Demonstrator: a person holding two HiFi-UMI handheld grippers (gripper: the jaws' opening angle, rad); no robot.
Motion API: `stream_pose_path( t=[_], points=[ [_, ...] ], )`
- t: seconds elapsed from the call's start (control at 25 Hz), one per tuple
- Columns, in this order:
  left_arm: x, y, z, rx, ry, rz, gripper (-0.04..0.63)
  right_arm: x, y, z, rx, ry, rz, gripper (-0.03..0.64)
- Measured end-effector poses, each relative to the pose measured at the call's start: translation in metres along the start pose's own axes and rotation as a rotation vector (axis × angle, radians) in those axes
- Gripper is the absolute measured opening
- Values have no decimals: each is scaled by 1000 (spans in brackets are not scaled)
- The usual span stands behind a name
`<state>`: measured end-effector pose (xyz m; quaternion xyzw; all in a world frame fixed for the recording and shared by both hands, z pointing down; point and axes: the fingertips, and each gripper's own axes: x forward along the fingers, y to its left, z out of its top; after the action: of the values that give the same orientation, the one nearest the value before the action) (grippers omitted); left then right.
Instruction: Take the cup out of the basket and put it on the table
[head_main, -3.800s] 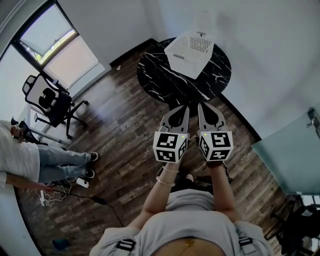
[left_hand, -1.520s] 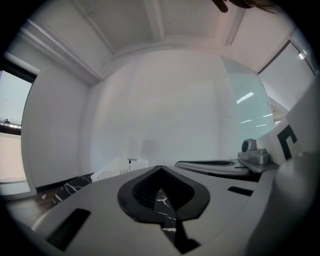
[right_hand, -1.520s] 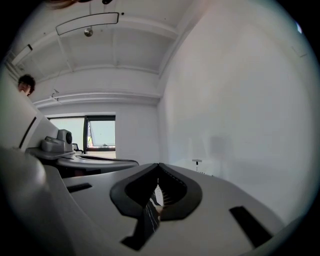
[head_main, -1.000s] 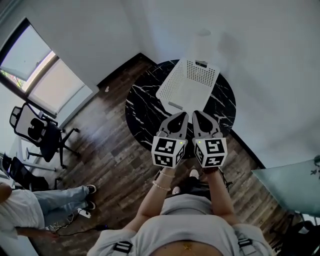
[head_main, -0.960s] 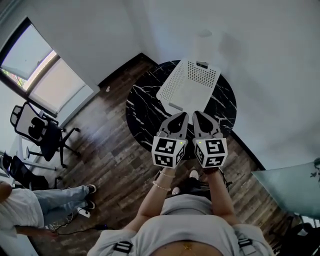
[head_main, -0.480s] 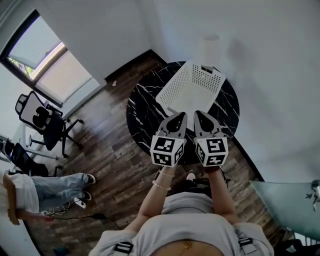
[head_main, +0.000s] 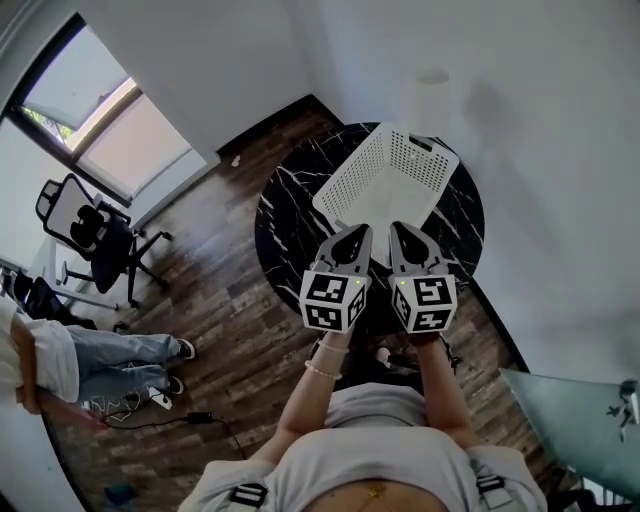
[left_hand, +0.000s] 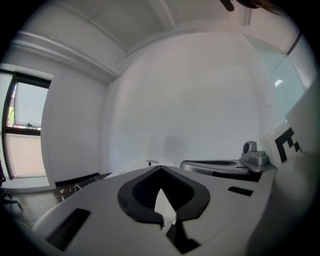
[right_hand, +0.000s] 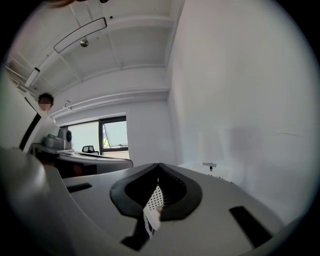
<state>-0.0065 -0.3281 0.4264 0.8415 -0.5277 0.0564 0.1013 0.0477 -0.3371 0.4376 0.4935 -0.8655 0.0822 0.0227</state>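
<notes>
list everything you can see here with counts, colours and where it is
table: 1, black marble, round, by the wall
basket: 1, white, perforated, on the table's far side
cup: none visible
office chair: 1, black, left, near the window
window: 1, upper left
bystander: 1, blue jeans, far left
left gripper: 1, grey, jaws together, over the table's near edge
right gripper: 1, grey, jaws together, beside the left
</notes>
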Motion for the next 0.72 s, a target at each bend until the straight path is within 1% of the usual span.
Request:
stream_pose_path(
  t=[0.16, 0.44, 0.72],
  points=[
    [13, 6, -3, -6, 13, -15, 6, 7, -10, -3, 8, 7, -25, 9],
    [45, 18, -1, -1, 35, -68, 6, 32, -28, -5, 15, 19, -76, 9],
    [78, 46, -2, 2, 73, -111, 6, 63, -40, -8, 25, 39, -139, 9]
  ],
)
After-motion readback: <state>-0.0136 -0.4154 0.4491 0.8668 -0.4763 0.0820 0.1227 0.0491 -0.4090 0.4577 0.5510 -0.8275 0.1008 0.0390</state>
